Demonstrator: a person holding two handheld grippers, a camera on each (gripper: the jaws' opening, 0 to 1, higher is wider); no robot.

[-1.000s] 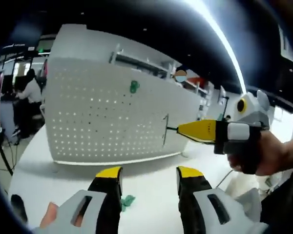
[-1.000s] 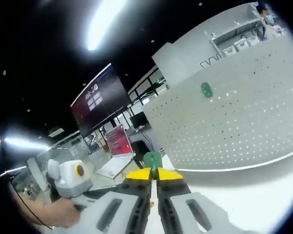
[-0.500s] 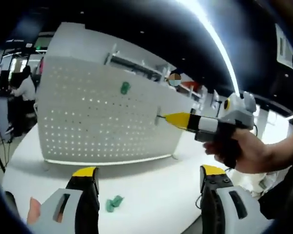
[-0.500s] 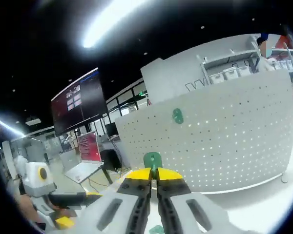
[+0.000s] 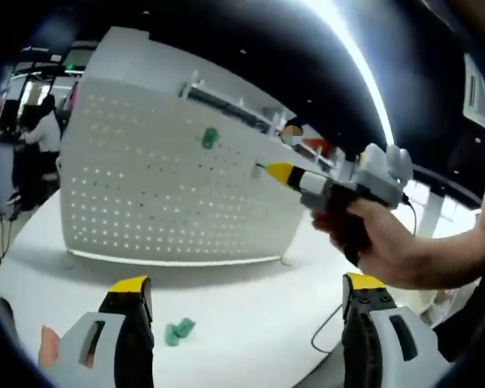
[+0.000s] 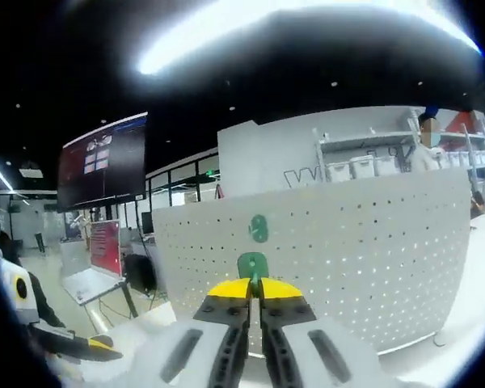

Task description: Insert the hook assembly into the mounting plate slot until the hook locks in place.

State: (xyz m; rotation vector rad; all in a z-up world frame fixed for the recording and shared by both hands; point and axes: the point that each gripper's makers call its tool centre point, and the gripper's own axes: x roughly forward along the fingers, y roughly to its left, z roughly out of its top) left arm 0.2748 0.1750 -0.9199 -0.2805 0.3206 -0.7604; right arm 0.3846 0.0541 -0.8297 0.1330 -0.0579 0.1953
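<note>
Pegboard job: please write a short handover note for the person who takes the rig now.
Right hand-held gripper: shut on a green hook, held up at the pegboard.
Left hand-held gripper: open, holds nothing, low over the table.
One hook already sits on the pegboard; another green piece lies on the table.
Left to do: push the held hook into a hole until it locks.

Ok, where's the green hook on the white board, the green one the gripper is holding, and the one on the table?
hook on board (image 6: 259, 228), right gripper view, its middle
held hook (image 6: 253, 264), right gripper view, its top
hook on table (image 5: 179, 330), left gripper view, its middle
</note>
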